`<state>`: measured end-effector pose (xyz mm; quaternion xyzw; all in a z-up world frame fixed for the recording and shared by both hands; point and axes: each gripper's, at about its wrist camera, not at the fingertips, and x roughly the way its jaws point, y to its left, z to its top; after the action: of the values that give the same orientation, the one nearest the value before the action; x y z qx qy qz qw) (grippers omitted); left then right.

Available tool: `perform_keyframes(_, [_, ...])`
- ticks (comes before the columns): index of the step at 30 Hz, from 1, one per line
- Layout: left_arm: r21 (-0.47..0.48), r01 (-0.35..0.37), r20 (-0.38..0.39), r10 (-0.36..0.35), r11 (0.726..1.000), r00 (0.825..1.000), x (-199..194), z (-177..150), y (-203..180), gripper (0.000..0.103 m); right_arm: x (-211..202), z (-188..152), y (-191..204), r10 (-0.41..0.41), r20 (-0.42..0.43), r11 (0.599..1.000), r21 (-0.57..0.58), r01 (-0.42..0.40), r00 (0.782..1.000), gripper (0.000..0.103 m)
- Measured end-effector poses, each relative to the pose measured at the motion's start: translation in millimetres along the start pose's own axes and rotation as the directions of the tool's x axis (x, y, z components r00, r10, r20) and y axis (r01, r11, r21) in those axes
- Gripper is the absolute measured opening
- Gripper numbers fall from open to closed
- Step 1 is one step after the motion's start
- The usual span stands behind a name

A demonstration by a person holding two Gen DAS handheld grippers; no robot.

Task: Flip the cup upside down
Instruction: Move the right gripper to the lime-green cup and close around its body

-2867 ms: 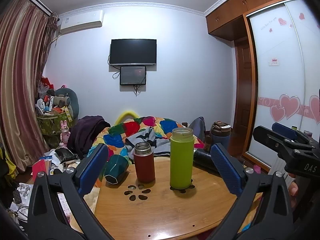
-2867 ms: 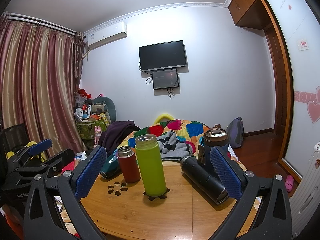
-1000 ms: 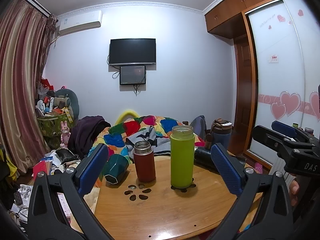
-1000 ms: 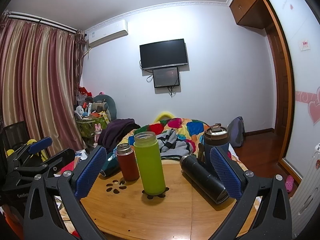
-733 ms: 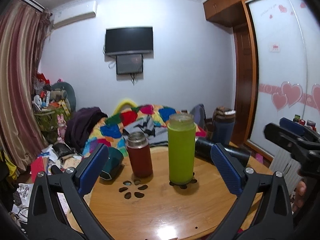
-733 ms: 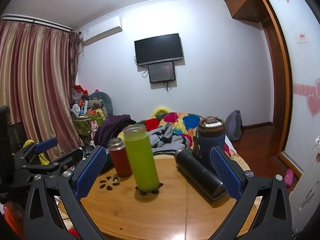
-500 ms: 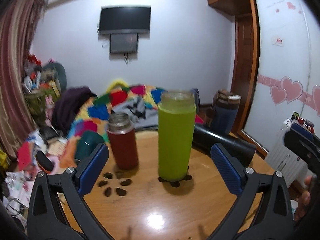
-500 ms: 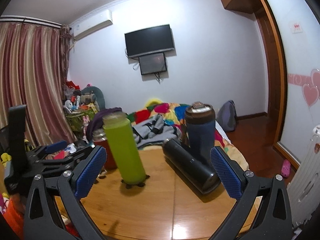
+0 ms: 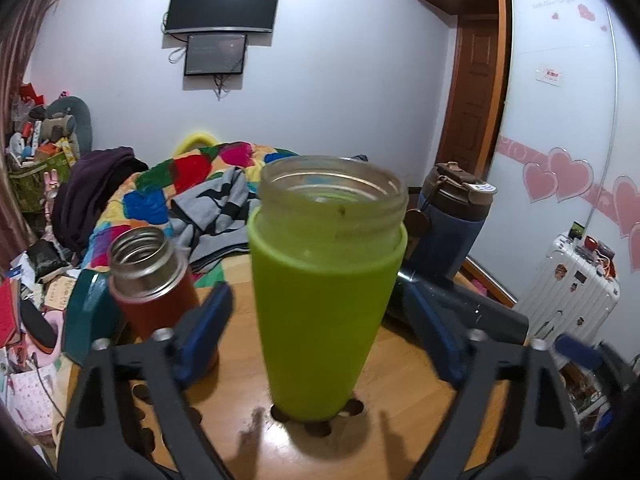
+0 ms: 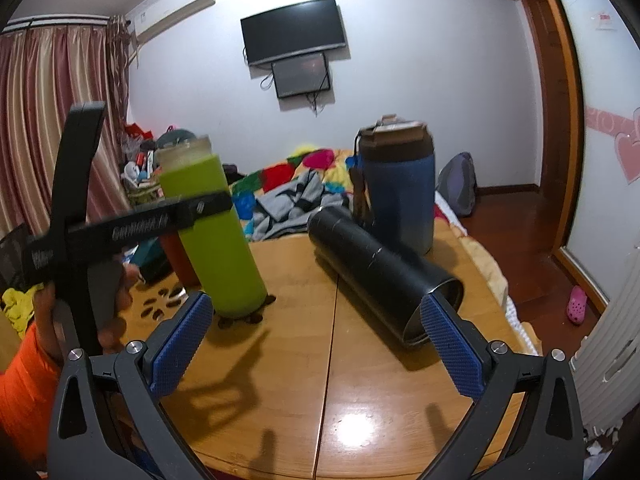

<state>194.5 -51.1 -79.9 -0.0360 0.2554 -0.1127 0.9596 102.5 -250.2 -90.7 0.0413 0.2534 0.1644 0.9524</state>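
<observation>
A tall lime-green cup (image 9: 324,316) with an open glass rim stands upright on the round wooden table (image 9: 240,432). My left gripper (image 9: 320,332) is open, with one blue pad on each side of the cup's lower body, apart from it. In the right wrist view the green cup (image 10: 216,240) stands at left with the left gripper's black frame (image 10: 132,228) in front of it. My right gripper (image 10: 316,344) is open and empty above the table (image 10: 360,420), close to a black cylinder (image 10: 384,272) lying on its side.
A red flask (image 9: 156,284) with an open steel mouth stands left of the green cup. A dark blue lidded bottle (image 10: 400,188) stands at the table's back right. A teal cup (image 9: 86,312) lies at the left edge. A cluttered bed (image 9: 192,196) lies behind.
My left gripper has moved forward until its open pads sit on either side of the green cup. My right gripper has moved forward and to the right toward the lying black cylinder.
</observation>
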Motion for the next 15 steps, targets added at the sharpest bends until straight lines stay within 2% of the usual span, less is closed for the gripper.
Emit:
perform_keyframes(2, [-0.01,0.018,-0.012,-0.018,1.0,1.0,6,4,1,0.068,4,-3,3,0.009,-0.013,1.0,-0.007,-0.009,1.0,0.103])
perform_keyframes(4, [-0.008,0.009,-0.018,-0.009,1.0,1.0,8,6,1,0.064,6,-5,6,0.015,-0.019,1.0,-0.019,-0.016,1.0,0.103])
perform_keyframes(10, [0.002,0.082,-0.044,-0.082,0.997,0.996,-6,4,1,0.064,14,-11,17,0.059,-0.044,0.996,-0.069,-0.062,0.997,0.103])
perform_keyframes(15, [0.003,0.182,-0.074,-0.181,0.983,0.981,-25,-4,0,0.064,20,-23,34,0.13,-0.073,0.981,-0.136,-0.139,0.989,0.103])
